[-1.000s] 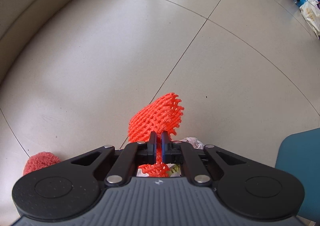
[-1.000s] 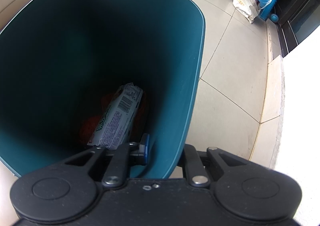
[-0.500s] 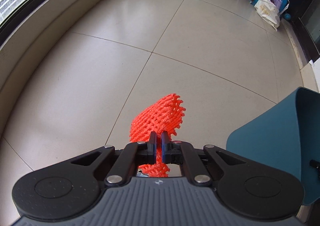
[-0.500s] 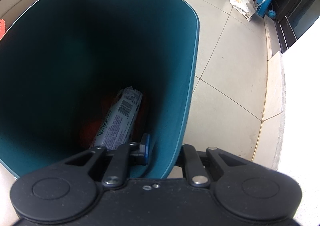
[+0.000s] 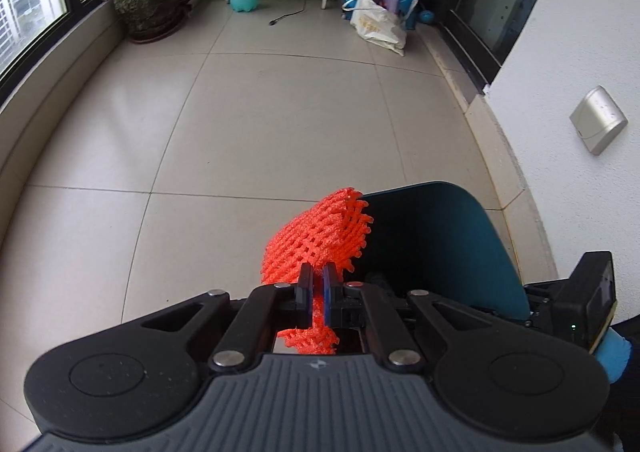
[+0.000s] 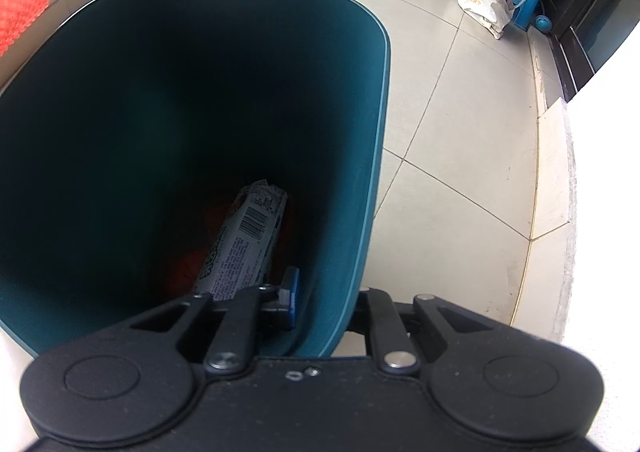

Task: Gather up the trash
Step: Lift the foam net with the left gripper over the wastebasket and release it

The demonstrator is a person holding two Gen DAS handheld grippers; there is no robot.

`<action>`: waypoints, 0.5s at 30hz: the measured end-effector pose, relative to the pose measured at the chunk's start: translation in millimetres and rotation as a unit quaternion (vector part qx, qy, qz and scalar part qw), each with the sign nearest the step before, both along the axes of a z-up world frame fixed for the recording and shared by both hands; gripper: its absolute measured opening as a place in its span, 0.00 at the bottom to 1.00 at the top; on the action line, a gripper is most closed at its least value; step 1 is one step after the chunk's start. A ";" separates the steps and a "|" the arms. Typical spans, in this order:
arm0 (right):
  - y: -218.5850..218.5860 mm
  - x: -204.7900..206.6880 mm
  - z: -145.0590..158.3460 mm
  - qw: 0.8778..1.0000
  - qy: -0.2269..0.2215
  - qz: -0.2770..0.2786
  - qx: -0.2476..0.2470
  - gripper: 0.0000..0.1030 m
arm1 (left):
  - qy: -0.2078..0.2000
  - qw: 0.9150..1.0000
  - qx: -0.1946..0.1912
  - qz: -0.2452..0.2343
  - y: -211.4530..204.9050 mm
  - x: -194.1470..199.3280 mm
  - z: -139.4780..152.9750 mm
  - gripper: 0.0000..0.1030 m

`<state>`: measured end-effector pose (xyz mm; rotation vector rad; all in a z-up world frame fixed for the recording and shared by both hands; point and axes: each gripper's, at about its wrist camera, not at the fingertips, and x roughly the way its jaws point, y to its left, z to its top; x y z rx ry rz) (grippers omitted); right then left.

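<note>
Foam net heads for the bin

My left gripper (image 5: 315, 284) pinches the orange foam net (image 5: 320, 238) just beside the teal bin (image 6: 376, 100), whose rim my right gripper (image 6: 320, 298) clamps. Released short of the opening, I think the light net lands on the floor (image 5: 256, 124).

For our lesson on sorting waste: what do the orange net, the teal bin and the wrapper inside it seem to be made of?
Orange net: soft foam mesh, matte, open lattice.
Teal bin: probably plastic, thin smooth wall, faint sheen.
Wrapper: likely printed plastic film, crinkled, barcode visible.
</note>
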<state>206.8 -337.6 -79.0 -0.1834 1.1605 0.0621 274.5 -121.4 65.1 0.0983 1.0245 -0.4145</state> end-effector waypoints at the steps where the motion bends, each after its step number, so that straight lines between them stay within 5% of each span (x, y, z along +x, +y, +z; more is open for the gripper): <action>1: -0.1 0.0 0.0 1.000 0.000 0.000 0.001 0.13 | 0.000 1.000 -0.003 -0.012 -9.4 -1.8 -0.8 0.04; 7: -2.5 0.1 -0.5 1.000 -0.002 0.000 0.007 0.14 | 0.022 0.997 0.004 -0.070 -75.3 -7.6 -38.1 0.04; 15: -4.0 -1.3 -1.8 1.000 -0.005 0.004 0.011 0.14 | 0.067 0.994 0.040 -0.072 -112.8 -3.2 -112.8 0.04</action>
